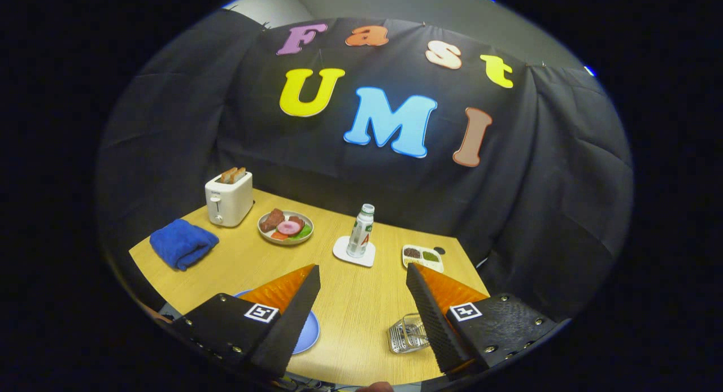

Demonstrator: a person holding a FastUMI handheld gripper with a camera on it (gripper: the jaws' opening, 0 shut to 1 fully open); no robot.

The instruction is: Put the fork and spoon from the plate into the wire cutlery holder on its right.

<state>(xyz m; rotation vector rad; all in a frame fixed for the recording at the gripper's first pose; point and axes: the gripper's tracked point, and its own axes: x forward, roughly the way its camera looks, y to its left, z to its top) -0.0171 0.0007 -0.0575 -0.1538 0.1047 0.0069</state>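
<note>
My gripper (361, 279) is open above the near part of the wooden table (350, 301), fingers wide apart with nothing between them. A blue plate (308, 332) lies under and behind the left finger, mostly hidden by it; I cannot see the fork or the spoon on it. The wire cutlery holder (405, 334) stands at the near table edge, right beside the right finger, which covers part of it.
Beyond the fingers stand a bottle (360, 232) on a white coaster, a bowl of food (286, 227), a white toaster (228, 198) with toast, a folded blue cloth (183, 243) and a small white tray (422, 257). Black cloth walls the table's far sides.
</note>
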